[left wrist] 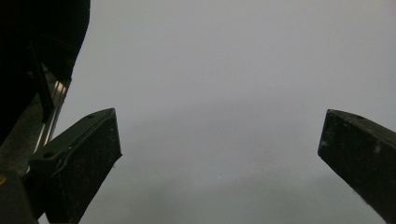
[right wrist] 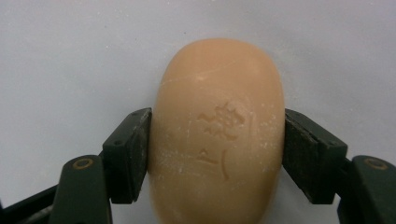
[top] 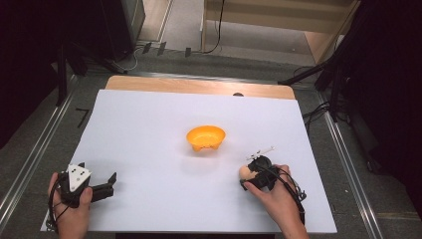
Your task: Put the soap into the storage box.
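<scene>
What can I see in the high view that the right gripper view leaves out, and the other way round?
The high view alone takes in the orange bowl mid-table, the left tongs open over the white sheet, and both hands. The right gripper view alone reveals a stamped mark on the soap bar and both pads pressing its sides. Both show the right tongs shut on that peach soap above the white sheet.

White-covered table (top: 149,129): orange bowl (top: 205,137) mid-table, tan soap bar (top: 244,172) near right.
</scene>
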